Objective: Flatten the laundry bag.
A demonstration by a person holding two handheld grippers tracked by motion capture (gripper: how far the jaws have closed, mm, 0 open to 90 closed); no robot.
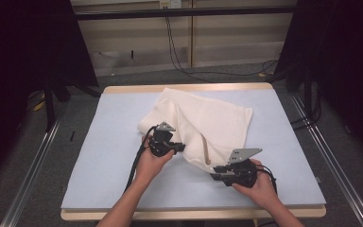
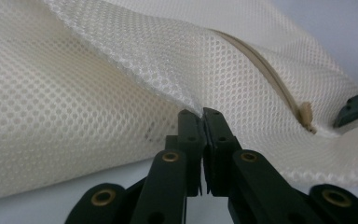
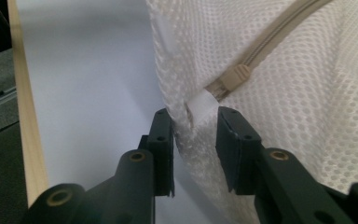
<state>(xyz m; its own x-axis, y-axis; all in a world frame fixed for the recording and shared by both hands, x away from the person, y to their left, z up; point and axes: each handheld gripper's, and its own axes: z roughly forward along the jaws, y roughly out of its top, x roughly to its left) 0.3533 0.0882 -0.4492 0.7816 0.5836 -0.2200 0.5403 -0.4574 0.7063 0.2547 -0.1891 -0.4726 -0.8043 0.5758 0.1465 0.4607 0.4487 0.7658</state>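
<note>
Left gripper (image 2: pixel 203 116) fingers are pinched tight on a fold of the mesh bag (image 1: pixel 203 125), just off from its zipper (image 2: pixel 265 74). Right gripper (image 3: pixel 193 126) fingers sit partly apart, with the bag's corner by the zipper pull (image 3: pixel 228 79) loose between them. Both hands come in low over the mat (image 1: pixel 104 142), left at the bag's near-left edge, right at its near corner.

A cream mesh bag (image 1: pixel 203 127) of open-weave netting, soft and matt, with a beige zipper (image 3: pixel 261 42), its slider seemingly plastic. It lies on a smooth, matt pale-blue table cover (image 1: pixel 108 156) edged by light wood (image 3: pixel 25 121). Both grippers' jaws look like matt black plastic with brass-coloured pins.
</note>
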